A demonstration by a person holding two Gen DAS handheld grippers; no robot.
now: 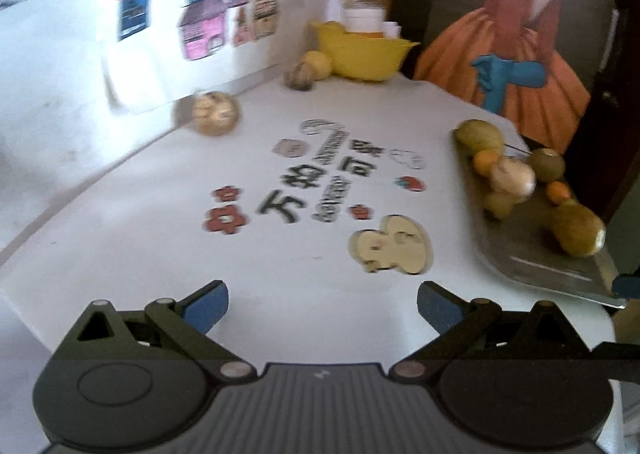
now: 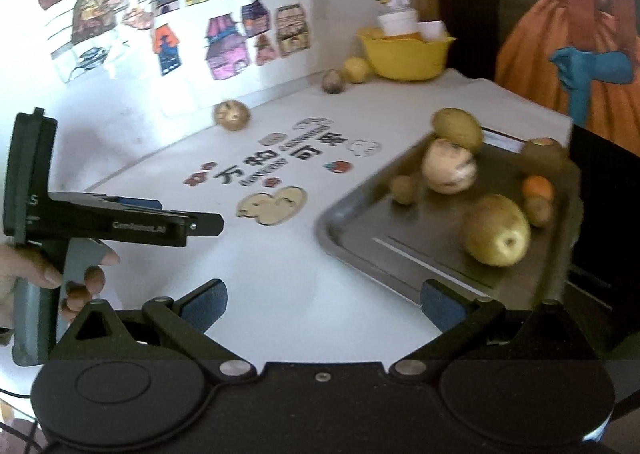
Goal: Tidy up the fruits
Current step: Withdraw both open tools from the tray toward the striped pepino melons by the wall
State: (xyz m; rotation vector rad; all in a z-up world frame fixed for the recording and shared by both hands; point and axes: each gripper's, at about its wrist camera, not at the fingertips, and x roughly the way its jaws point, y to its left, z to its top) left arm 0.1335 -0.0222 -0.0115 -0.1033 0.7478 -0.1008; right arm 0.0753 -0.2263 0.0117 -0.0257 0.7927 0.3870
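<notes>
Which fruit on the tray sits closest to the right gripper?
The large yellow-green pear, at the tray's near end; the other fruits lie farther back, beyond it.

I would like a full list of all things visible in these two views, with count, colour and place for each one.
Grey metal tray: one, right side of the table.
Fruits on the tray: about seven; a big yellow-green pear-like fruit nearest, a pale round fruit, a small orange fruit, the rest greenish-brown.
Yellow plastic bowl: one, far table edge, holding white cups.
Loose fruits on the table: three; a yellow one and a brownish one beside the bowl, a tan one near the wall.
White table: one, with printed stickers.
Coloured paper houses: many, on the wall.
Left gripper: jaws open, empty.
Right gripper: jaws open, empty.
Hand: holding the left gripper's handle.
</notes>
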